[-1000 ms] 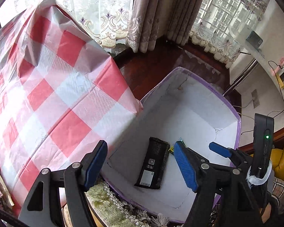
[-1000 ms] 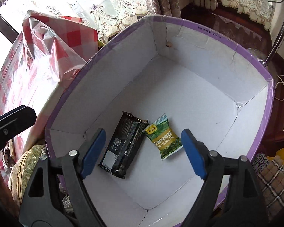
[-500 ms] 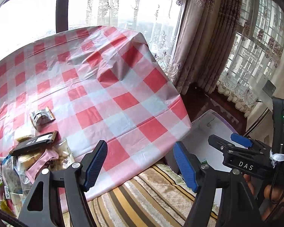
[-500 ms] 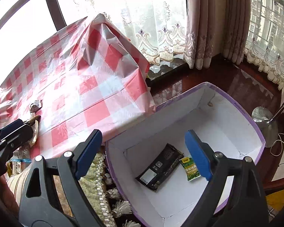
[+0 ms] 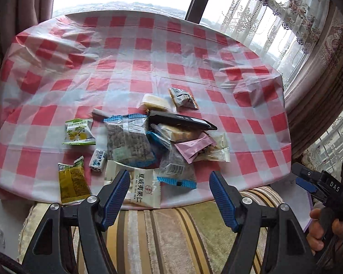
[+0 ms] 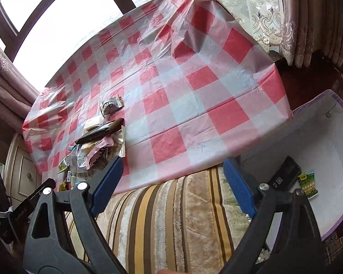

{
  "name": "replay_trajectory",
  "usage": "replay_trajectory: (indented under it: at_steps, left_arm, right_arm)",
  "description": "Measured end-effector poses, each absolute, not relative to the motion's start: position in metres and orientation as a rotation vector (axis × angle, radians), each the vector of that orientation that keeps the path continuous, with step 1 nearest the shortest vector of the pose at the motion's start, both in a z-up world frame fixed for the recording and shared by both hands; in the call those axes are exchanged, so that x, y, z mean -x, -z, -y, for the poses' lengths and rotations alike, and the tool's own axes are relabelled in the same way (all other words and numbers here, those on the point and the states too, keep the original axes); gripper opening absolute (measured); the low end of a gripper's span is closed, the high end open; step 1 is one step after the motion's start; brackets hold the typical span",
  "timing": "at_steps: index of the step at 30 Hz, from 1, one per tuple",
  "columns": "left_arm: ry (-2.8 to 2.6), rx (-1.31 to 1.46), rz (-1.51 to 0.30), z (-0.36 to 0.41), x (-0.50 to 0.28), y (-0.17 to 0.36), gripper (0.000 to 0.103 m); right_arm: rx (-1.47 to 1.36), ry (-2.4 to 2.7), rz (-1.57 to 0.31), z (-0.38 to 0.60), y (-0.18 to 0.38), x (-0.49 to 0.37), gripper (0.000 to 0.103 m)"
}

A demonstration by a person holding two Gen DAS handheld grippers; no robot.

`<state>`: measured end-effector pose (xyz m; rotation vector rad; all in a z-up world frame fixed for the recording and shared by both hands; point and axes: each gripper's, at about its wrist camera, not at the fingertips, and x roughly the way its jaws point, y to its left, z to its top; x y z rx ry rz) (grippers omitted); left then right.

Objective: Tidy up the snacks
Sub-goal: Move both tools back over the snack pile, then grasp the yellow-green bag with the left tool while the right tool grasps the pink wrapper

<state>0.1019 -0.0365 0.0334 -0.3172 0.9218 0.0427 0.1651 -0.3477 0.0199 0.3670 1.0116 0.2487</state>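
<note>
Your box (image 6: 317,137) holds black packet (image 6: 285,173), green "Garlic" packet (image 6: 308,183). Your left gripper (image 5: 169,194) spread, empty; right gripper (image 6: 171,182) just widening, empty.

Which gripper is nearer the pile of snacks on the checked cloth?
Left. The left gripper hangs open just before the snack pile; the right gripper is off beside it, towards the white box.

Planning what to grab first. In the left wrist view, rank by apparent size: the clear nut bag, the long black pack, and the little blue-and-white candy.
1. Clear nut bag
2. Long black pack
3. Blue-and-white candy

The first two look close; the pack lies farther away.
</note>
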Motion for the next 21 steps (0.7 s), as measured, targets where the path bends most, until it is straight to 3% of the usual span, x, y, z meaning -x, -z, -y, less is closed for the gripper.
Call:
replay_trajectory:
  at_steps: [9,21]
  left_arm:
    - [-0.268,0.381,-1.030,-0.057,-0.086,0.004,0.073]
    - [-0.277,0.370,-1.131,-0.063,-0.112,0.033,0.066]
  right_arm:
    - [-0.403,-0.341,-1.125,0.275,0.002,-0.185,0.085]
    - [-0.538,-0.316,-1.188,0.225,0.021,-0.217,0.072]
